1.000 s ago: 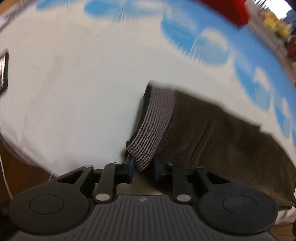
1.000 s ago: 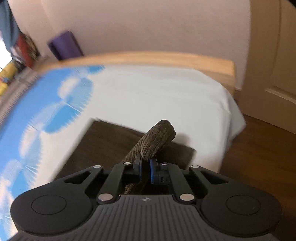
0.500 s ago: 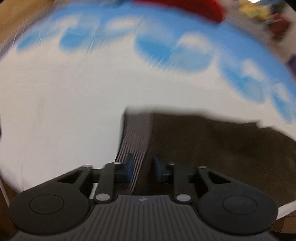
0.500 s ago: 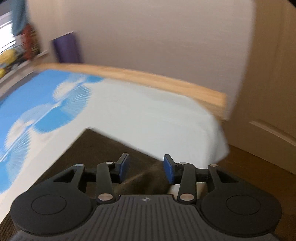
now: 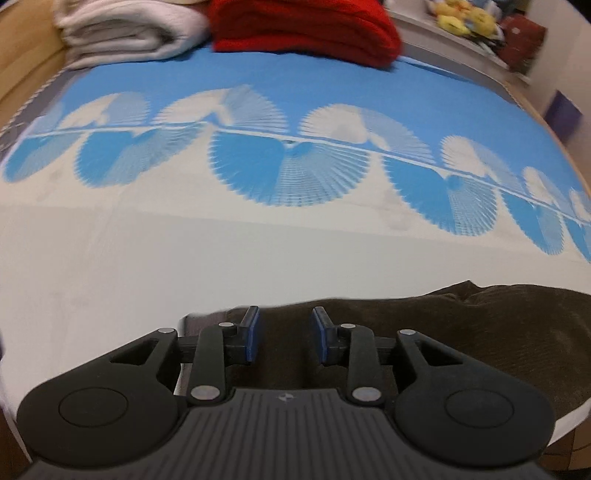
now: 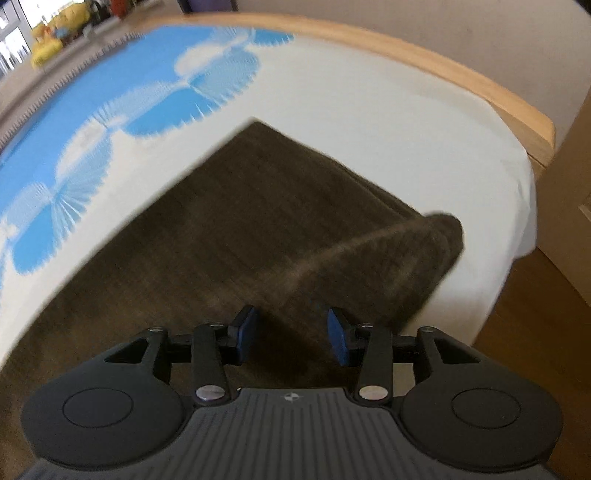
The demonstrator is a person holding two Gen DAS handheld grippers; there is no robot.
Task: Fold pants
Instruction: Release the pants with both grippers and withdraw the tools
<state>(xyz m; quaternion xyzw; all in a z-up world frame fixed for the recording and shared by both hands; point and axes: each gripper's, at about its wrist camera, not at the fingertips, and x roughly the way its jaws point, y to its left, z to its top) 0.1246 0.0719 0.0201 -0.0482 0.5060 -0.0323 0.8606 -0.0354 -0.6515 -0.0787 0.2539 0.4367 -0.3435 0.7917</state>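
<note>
The dark brown pants (image 5: 480, 332) lie folded flat on the white and blue bed cover, near the bed's front edge. In the right wrist view the pants (image 6: 240, 221) form a flat panel with a raised crease and a bulging folded corner at the right. My left gripper (image 5: 284, 338) is open and empty, just above the pants' striped grey waistband end (image 5: 207, 321). My right gripper (image 6: 291, 334) is open and empty, above the pants near the crease.
A red blanket (image 5: 303, 29) and a folded white blanket (image 5: 129, 29) lie at the far end of the bed. A wooden bed rail (image 6: 424, 70) runs behind. The wooden floor (image 6: 535, 332) and a door are at the right.
Both grippers have opened and let go of the pants. The waistband and the lifted fold have dropped onto the bed. Both grippers have drawn back and tilted.
</note>
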